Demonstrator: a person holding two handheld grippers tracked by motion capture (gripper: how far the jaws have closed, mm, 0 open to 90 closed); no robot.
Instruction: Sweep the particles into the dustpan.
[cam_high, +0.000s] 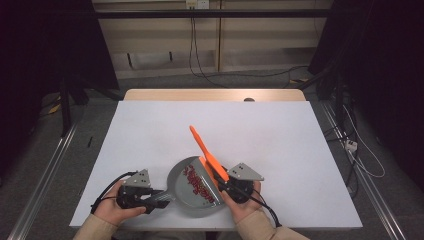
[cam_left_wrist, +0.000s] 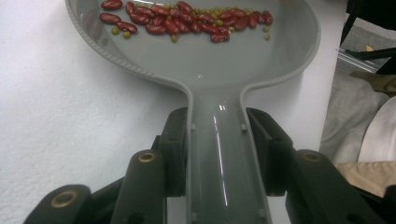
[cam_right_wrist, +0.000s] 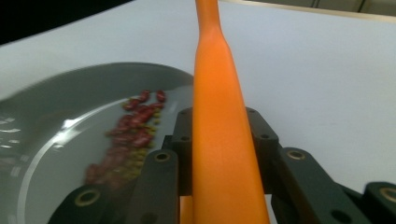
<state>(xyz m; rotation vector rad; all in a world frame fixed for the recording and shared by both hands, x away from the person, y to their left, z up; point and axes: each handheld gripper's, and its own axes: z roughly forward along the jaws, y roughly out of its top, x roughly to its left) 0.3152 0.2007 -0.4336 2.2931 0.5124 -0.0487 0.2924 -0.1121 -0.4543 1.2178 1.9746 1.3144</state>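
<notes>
A grey dustpan (cam_high: 186, 186) lies near the table's front edge, with red beans (cam_high: 200, 186) and small green peas heaped in its right part. My left gripper (cam_high: 159, 200) is shut on the pan's handle (cam_left_wrist: 217, 158), one jaw on each side. The beans (cam_left_wrist: 187, 18) lie at the far end of the pan (cam_left_wrist: 210, 56). My right gripper (cam_high: 226, 184) is shut on an orange long-handled tool (cam_high: 206, 149). The tool's handle (cam_right_wrist: 219, 116) slants up and away, and its wide end sits at the pan's right rim, beside the beans (cam_right_wrist: 133, 128).
The white table top (cam_high: 280, 145) stretches out beyond and to the right of the pan. A wooden edge (cam_high: 215, 95) runs along the far side. Cables lie on the floor behind. The person's clothing (cam_left_wrist: 364, 135) is close on the right of the left gripper view.
</notes>
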